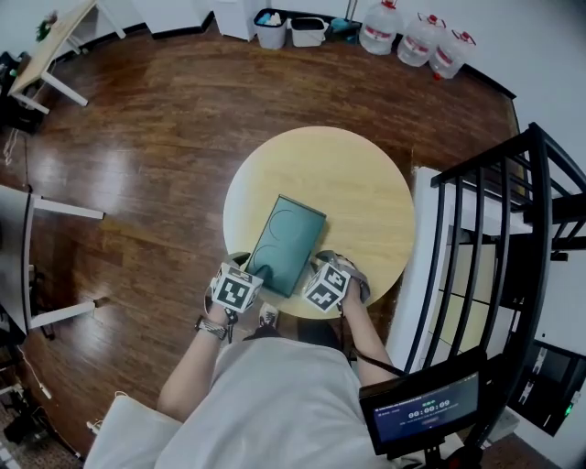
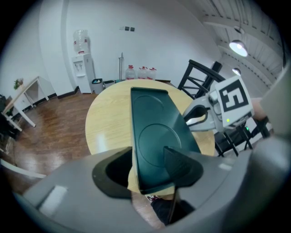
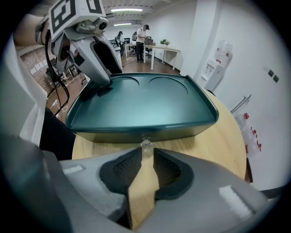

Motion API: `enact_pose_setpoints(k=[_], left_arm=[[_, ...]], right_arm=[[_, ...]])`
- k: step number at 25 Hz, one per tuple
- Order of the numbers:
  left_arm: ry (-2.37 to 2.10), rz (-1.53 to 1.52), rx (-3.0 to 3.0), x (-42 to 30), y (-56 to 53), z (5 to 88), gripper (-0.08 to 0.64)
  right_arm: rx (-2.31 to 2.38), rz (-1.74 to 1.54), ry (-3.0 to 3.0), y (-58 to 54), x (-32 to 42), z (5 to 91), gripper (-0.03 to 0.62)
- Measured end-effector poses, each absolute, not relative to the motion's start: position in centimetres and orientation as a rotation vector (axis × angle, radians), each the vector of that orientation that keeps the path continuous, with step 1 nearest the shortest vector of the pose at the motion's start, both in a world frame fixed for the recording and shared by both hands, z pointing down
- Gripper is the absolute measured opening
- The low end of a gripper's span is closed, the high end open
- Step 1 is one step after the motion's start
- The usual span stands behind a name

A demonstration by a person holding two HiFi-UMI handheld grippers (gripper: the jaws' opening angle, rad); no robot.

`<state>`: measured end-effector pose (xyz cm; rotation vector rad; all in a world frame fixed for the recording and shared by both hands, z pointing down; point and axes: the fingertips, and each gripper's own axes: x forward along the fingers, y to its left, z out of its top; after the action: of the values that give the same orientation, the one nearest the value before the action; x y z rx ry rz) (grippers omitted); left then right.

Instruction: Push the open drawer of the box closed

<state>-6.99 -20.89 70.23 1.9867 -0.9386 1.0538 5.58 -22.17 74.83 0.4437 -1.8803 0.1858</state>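
A dark green flat box lies on the round wooden table, its near end close to the table's edge. My left gripper straddles the box's near left corner. In the left gripper view the box runs between the jaws of the left gripper, with one pad on its lid. My right gripper faces the box's long right side. A small metal knob sits just ahead of the right gripper's tips, and bare wood shows in the narrow gap between the jaws. The drawer front looks flush with the box.
A black metal railing stands right of the table. Water bottles and bins line the far wall. A dark screen is at the lower right and a desk at the far left. People stand far off.
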Motion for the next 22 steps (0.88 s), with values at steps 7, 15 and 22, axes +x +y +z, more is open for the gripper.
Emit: enact_pose_setpoints(k=[7, 15, 22], left_arm=[[-0.944, 1.020, 2.046, -7.7, -21.2, 69.7, 0.233], [-0.972, 0.874, 2.210, -6.5, -23.7, 64.3, 0.184], [-1.002, 0.687, 2.421, -5.1, -24.5, 57.1, 0.135]], right_arm=[[0.619, 0.253, -1.815, -22.7, 8.5, 73.1, 0.086], [0.940, 0.380, -1.874, -23.1, 9.1, 65.5, 0.086], [1.185, 0.449, -2.017, -22.5, 8.3, 57.7, 0.085]])
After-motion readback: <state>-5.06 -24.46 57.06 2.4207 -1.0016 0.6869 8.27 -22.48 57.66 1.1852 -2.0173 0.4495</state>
